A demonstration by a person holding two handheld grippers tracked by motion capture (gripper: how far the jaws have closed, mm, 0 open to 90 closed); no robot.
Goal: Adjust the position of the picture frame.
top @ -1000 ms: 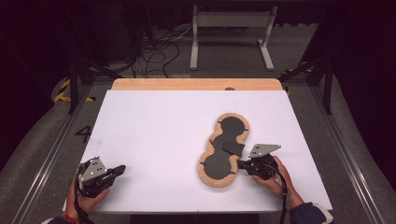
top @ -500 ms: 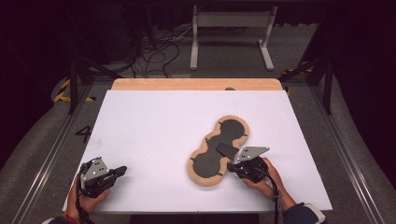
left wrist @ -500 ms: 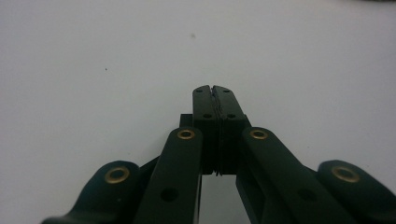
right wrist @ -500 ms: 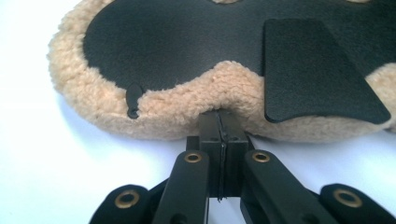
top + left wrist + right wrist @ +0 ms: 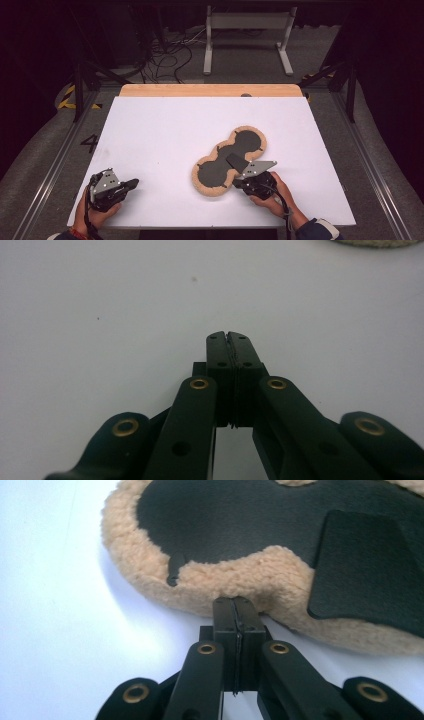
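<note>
Fleece-edged pad (image 5: 229, 160) is lying flat on the white table (image 5: 165, 135), black face up, tan fleece border showing all around. It's a peanut-like outline, two lobes running diagonally; narrow waist in the middle. Landmark for everything below.

Right gripper (image 5: 240, 181) is sitting at the pad's near-right edge, just beside the nearer lobe, held in the right hand (image 5: 272, 192). In the right gripper view its jaws are pressed together right at the fleece rim (image 5: 250, 577); can't tell whether any fleece is actually pinched between the tips, so calling them together, contact unclear. A black flap (image 5: 370, 575) is lying on the pad's dark face, up and to the right of the tips in that view.

Left gripper (image 5: 134, 183) is resting on bare table well apart from the pad, off its near-left side, held in the left hand (image 5: 97, 210). Its jaws are together with nothing between them.
</note>
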